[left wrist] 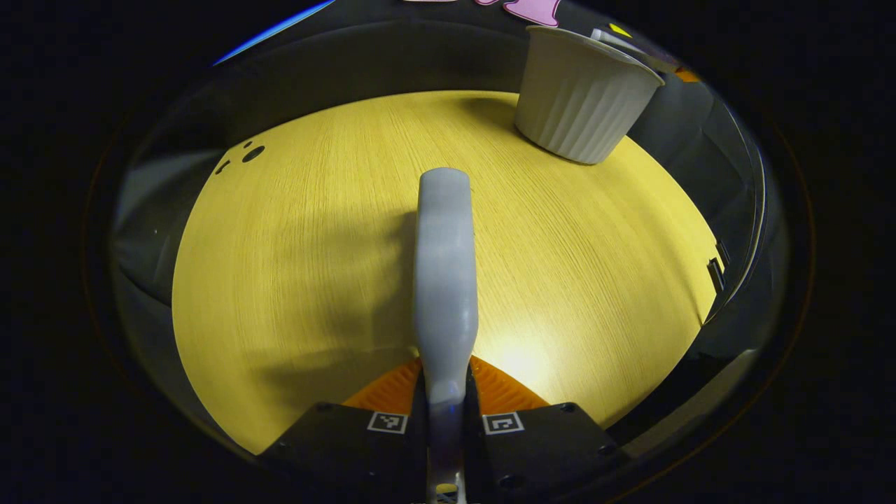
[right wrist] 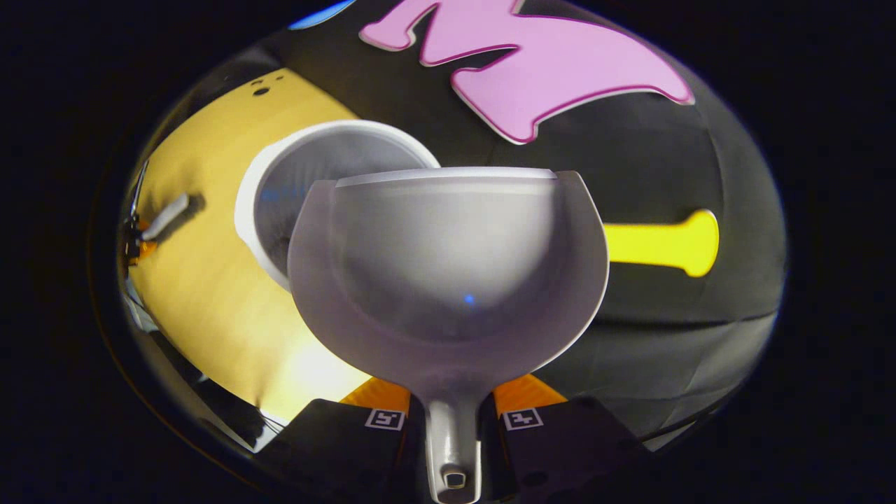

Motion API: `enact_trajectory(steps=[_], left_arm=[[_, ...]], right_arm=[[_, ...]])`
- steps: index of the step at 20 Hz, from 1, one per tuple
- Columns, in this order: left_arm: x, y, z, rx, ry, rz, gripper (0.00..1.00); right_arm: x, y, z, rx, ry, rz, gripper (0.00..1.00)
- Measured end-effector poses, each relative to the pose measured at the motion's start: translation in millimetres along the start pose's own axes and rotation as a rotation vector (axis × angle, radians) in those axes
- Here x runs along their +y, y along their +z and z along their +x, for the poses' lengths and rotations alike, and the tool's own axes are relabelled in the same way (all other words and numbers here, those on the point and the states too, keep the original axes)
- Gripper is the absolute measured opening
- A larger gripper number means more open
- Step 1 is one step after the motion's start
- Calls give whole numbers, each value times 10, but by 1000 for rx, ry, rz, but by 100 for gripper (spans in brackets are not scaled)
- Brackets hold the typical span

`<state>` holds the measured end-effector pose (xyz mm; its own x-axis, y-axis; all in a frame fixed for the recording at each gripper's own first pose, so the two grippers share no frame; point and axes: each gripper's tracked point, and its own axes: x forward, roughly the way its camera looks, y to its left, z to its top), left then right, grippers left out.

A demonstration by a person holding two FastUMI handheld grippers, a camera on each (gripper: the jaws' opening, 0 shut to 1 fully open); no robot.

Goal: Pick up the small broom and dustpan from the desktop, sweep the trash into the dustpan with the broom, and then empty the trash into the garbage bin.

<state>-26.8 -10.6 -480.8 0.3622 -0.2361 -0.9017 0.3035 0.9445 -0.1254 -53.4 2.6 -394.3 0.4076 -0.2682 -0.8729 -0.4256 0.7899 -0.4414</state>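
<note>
In the left gripper view I see my left gripper (left wrist: 446, 409) clamped on the small broom (left wrist: 445, 280): both fingers press its pale grey handle from either side, and the handle runs straight up the middle of the picture, out over the yellow wooden desktop (left wrist: 294, 280). I can make out no bristles from here. I count one garbage bin (left wrist: 582, 98), a white ribbed tub, standing upright on the far right part of the desktop, well apart from the broom's tip.

In the right gripper view my right gripper (right wrist: 453, 420) is closed on the stem of the one dustpan (right wrist: 448, 273), fingers pressing both sides. The pan's grey scoop faces the camera and I see no trash in it. The same bin (right wrist: 308, 168) sits just behind and left of the pan, its open mouth partly covered by the pan's rim. Farther left, small at the desktop's edge, I see the other gripper with the broom handle (right wrist: 166, 215).
</note>
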Motion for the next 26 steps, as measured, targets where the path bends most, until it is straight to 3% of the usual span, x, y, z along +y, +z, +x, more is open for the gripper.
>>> enact_trajectory(steps=[2, 3, 9, 10, 17, 21, 26], left_arm=[[9, -5, -3, 6, 10, 1, 24], [12, -7, -2, 9, 14, -2, 24], [25, -14, -4, 16, 37, -14, 25], [24, -13, 0, 15, 40, -16, 28], [37, -29, -3, 25, 64, -20, 25], [39, -32, -5, 31, 71, -20, 25], [47, -44, -4, 37, 79, -21, 25]], right_arm=[[-2, -89, -175, -52, 32, 86, 41], [-1, -151, -267, -71, 46, 111, 36], [343, -533, -678, -128, 155, 184, 36], [469, -594, -741, -138, 183, 205, 36], [1605, -1092, -870, -118, 361, 252, 36], [2325, -1331, -612, -42, 446, 255, 36], [3143, -1486, -115, 52, 487, 244, 36]])
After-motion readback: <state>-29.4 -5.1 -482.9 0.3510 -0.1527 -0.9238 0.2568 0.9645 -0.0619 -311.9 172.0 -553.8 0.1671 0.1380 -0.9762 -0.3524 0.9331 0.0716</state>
